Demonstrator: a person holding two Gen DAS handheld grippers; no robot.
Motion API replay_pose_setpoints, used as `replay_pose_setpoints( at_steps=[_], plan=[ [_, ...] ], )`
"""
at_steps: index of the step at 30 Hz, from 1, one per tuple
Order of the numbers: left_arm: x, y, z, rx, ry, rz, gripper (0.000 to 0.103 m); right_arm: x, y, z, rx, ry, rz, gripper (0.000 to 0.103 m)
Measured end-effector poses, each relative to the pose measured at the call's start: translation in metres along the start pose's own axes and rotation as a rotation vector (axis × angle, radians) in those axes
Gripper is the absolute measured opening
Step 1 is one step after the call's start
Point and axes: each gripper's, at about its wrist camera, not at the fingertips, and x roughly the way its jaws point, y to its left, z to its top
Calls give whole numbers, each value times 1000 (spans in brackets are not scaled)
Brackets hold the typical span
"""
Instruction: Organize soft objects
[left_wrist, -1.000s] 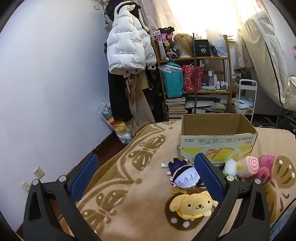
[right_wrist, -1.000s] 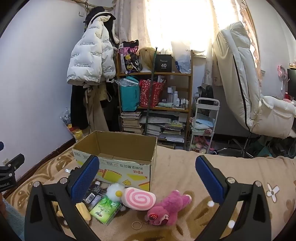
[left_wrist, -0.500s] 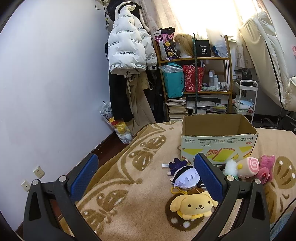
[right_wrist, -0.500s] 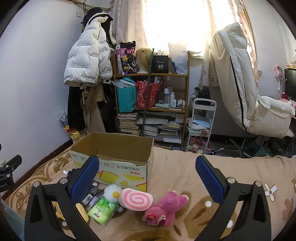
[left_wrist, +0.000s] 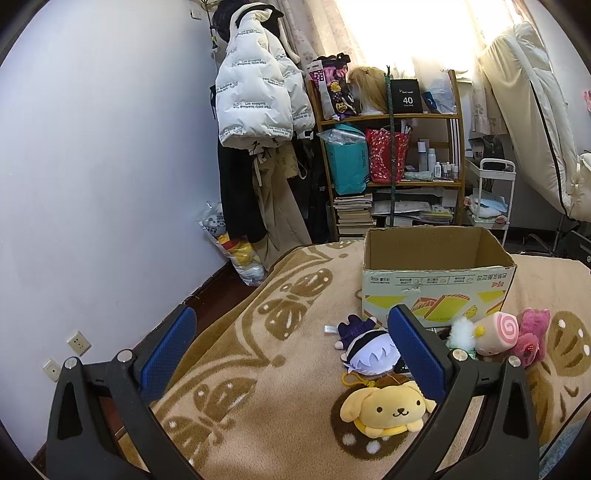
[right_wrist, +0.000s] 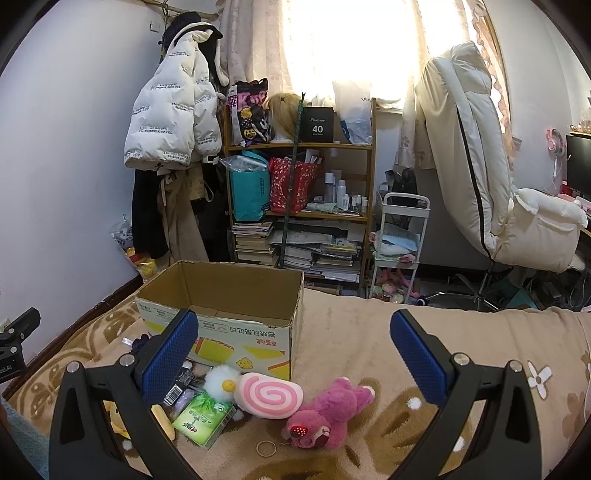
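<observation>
Patterned blanket (left_wrist: 258, 369) carries plush toys (right_wrist: 325, 410) before cardboard box (right_wrist: 229, 317); left claw (left_wrist: 291, 350), right claw (right_wrist: 295, 354) gape empty.

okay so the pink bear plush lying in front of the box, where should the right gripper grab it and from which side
Grip the pink bear plush across its fat middle, coming from above with the right gripper. It lies flat on the blanket, so the body is the widest soft part; the keyring is too thin.

Pale lilac wall (left_wrist: 92, 166), white puffer jacket (right_wrist: 170, 122) hung high, crowded wooden shelf (right_wrist: 299, 206) under a bright curtained window (right_wrist: 347, 48), cream recliner chair (right_wrist: 480, 166), white trolley (right_wrist: 400, 240), dark floor (left_wrist: 221, 295).
</observation>
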Motion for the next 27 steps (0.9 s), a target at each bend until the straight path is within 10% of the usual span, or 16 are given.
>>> replay_pose_setpoints(
  at_steps=[27],
  plan=[
    [0,0,-1,-1,0,3,102,4,-3,-5,-7,0,-8,103]
  ],
)
